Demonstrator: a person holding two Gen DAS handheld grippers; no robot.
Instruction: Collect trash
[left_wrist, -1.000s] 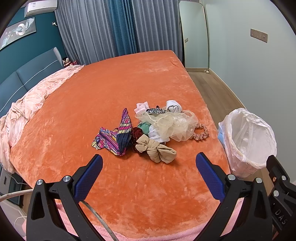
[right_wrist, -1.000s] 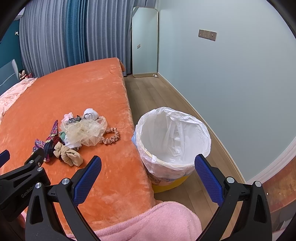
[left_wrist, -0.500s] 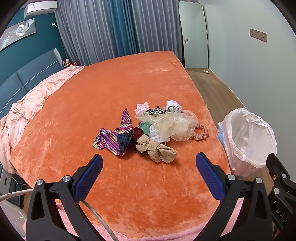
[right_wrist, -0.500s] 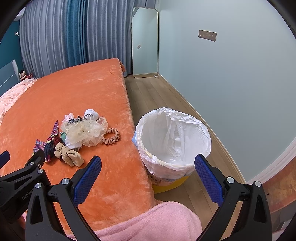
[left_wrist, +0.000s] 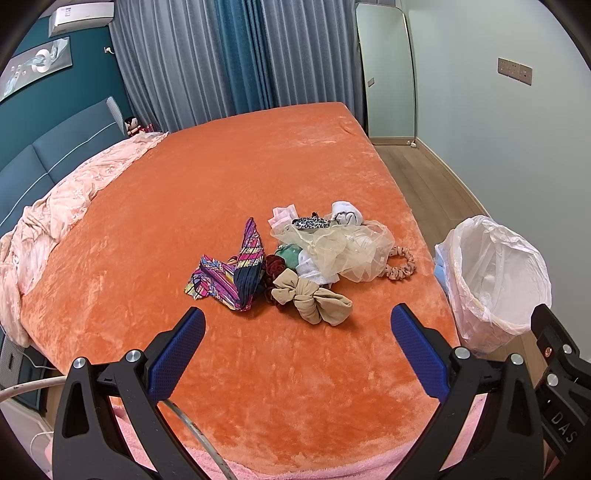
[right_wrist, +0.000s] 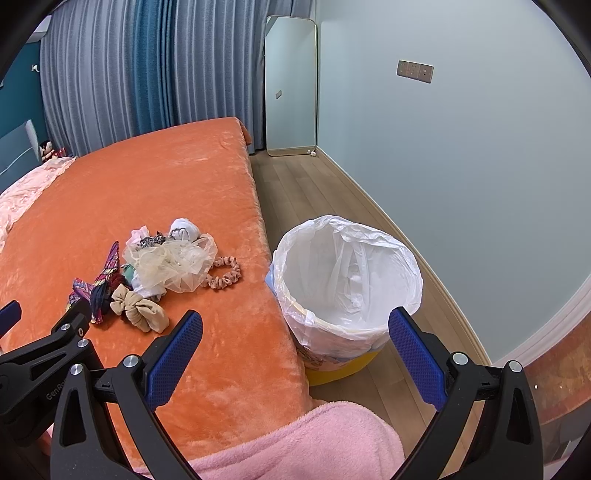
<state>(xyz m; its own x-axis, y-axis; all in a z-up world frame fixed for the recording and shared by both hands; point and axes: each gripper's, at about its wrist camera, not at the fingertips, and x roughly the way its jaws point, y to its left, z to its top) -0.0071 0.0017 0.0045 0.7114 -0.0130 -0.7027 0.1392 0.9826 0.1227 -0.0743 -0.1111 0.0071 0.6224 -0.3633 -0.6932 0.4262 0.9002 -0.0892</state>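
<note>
Clutter (left_wrist: 295, 266) lies on orange bed (left_wrist: 221, 192) beside lined bin (right_wrist: 347, 280).

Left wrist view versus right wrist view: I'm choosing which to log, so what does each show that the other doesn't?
Only the left wrist view shows the air conditioner and the wall picture. Only the right wrist view shows into the trash bin, its yellow base and the left gripper's pad tip. Both share the orange bed, the pile of hair accessories, the pink scrunchie, the mirror, and open jaws holding nothing.
</note>
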